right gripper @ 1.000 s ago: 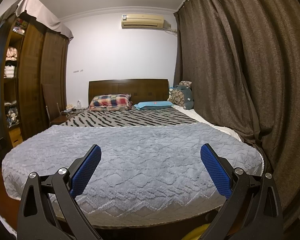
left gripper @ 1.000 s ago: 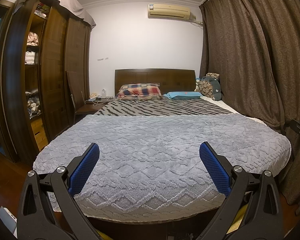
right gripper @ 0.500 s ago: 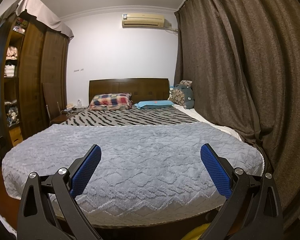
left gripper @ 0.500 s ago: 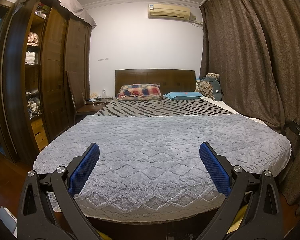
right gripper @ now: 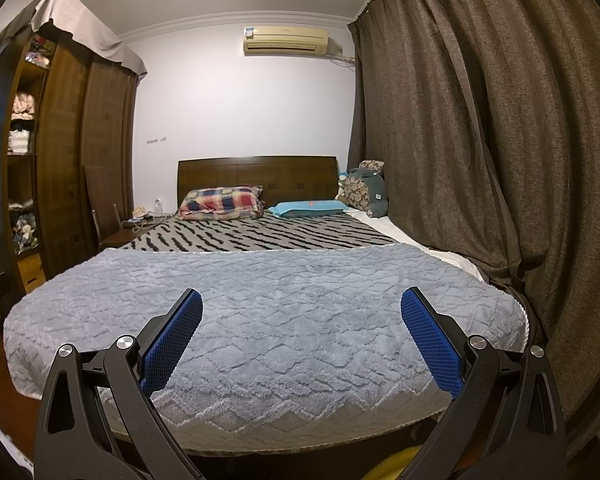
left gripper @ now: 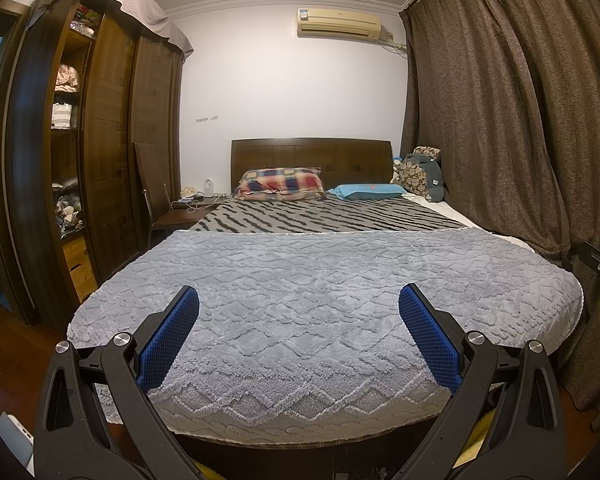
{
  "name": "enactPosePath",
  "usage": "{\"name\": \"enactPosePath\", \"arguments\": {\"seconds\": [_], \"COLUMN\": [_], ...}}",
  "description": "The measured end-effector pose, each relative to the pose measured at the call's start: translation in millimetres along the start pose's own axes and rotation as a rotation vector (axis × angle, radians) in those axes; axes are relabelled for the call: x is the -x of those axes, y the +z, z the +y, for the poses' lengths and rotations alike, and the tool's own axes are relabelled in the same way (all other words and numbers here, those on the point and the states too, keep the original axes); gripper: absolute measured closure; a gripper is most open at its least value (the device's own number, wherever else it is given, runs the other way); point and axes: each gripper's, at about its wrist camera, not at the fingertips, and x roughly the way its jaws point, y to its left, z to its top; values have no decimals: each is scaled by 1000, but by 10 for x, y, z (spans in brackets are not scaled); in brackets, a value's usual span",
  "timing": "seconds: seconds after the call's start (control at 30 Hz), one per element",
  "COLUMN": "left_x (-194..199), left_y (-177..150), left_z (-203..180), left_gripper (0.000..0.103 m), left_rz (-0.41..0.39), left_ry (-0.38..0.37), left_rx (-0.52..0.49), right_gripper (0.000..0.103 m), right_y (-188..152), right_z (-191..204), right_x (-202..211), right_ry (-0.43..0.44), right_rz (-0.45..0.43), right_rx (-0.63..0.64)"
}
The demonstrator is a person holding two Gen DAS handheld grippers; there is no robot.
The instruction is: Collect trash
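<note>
- Left wrist view: left claw (left gripper: 299, 300) spread wide, nothing between the blue pads (left gripper: 168, 342). It hangs over the foot edge of the bed (left gripper: 300, 420), aimed at 12 o'clock along the bed toward the headboard (left gripper: 312, 152).
- No trash that I can identify on the grey blanket (left gripper: 320, 288) or the striped cover (left gripper: 320, 218) behind it. Pillows sit at 12 o'clock: plaid pillow (left gripper: 282, 183), blue pillow (left gripper: 366, 191).
- Only candidates: small clutter on the nightstand (left gripper: 192, 204) at about 11 o'clock, too small to say whether it is trash; a white item (left gripper: 14, 432) at 8 o'clock low by the floor, kind unclear; a yellow patch (left gripper: 474, 436) at 5 o'clock under the claw frame, mostly hidden.
- Right edge at 3 o'clock: part of the other claw's frame pokes in, so the two tools are side by side.
- Right wrist view: right claw (right gripper: 302, 302) also spread wide and empty, same 12 o'clock heading over the bed foot. Curtain (right gripper: 480, 140) fills 1 to 4 o'clock.
- Blanket shows no trash here either. Yellow curve (right gripper: 392, 464) at 6 o'clock below the bed edge, cut off by the frame.
- Judgement: target not located; no long axis to align to. If the nightstand clutter is it, the left claw is nearer. Low items call for tilting down first.
</note>
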Motion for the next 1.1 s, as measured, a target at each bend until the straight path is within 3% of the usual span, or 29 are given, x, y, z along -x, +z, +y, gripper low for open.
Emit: {"name": "enactPosePath", "arguments": {"seconds": [0.43,1.1], "left_x": [-5,-69], "left_y": [30,-10], "left_z": [62,51], "left_gripper": [8,8], "left_rz": [11,33], "left_ry": [37,3], "left_rx": [21,29], "right_gripper": [3,3], "right_y": [-5,-43], "right_z": [2,8], "right_x": [-4,-45], "right_ry": [-1,2], "right_rz": [2,14], "right_rx": [1,1]}}
